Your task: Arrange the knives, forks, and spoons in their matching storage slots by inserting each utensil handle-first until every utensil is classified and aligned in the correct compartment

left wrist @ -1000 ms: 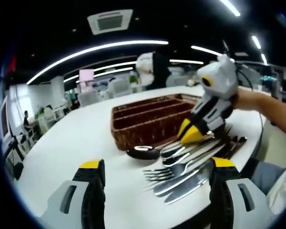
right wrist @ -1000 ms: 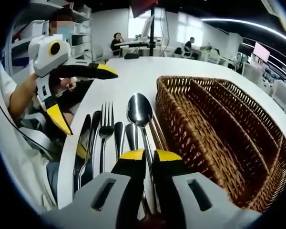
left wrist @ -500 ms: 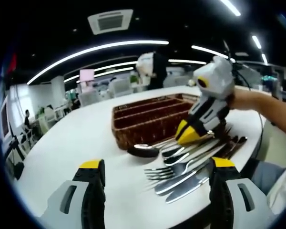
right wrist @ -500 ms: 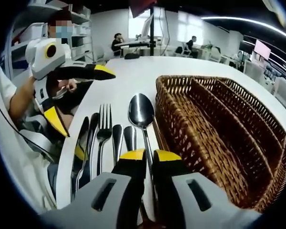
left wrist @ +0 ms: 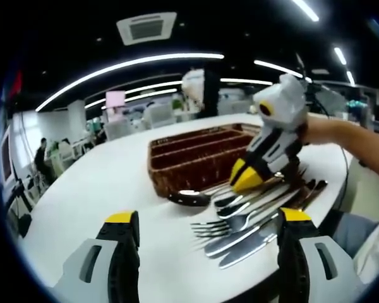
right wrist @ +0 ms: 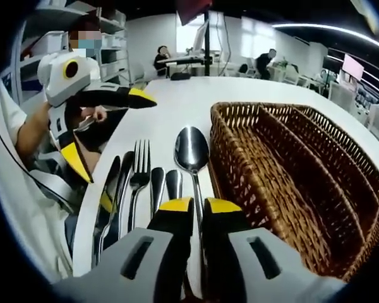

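Since a second ago the spoon has risen a little in the right gripper view, its bowl lifted beside the basket wall, while my left gripper has stayed put. I see a white round table in an open office with ceiling light strips and desks behind, and its far half lies bare in the left gripper view. A wicker basket with long compartments fills the right side of the right gripper view; in the left gripper view it sits at centre, back from the near table edge. Loose cutlery lies in a row at lower right there, close to that edge. My right gripper is clamped on the spoon's handle. My left gripper stands wide apart, holding nothing, low over bare table. From the right gripper view I get a fork and the knives at lower left.
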Motion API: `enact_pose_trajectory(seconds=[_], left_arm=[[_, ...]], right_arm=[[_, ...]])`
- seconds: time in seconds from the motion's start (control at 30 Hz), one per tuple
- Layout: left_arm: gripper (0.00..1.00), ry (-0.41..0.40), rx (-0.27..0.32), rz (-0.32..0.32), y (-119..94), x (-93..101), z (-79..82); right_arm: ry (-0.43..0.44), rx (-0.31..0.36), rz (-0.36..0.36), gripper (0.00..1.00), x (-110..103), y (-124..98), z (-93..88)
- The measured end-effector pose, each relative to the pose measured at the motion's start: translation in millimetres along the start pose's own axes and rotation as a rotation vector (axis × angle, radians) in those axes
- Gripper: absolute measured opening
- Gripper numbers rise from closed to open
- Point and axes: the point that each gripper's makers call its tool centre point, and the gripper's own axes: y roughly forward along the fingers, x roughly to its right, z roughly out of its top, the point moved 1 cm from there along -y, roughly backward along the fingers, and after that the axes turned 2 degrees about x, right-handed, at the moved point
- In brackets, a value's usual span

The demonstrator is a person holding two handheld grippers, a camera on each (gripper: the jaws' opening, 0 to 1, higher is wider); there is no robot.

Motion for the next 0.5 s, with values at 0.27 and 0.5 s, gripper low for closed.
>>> enact_pose_trajectory(seconds=[0.27,0.5], left_arm=[[0.91,-0.002,-0.002,-0.005,-0.8,1.5,-0.9],[0.9,0.003,-0.008,-0.004,-1.5,0.9,-2.0]], right_arm=[[-0.041,0.033,0.023,0.05,-3.0,3.1,2.6],[-0.042,0.049,0.049,0.04,-3.9,3.5,3.5]])
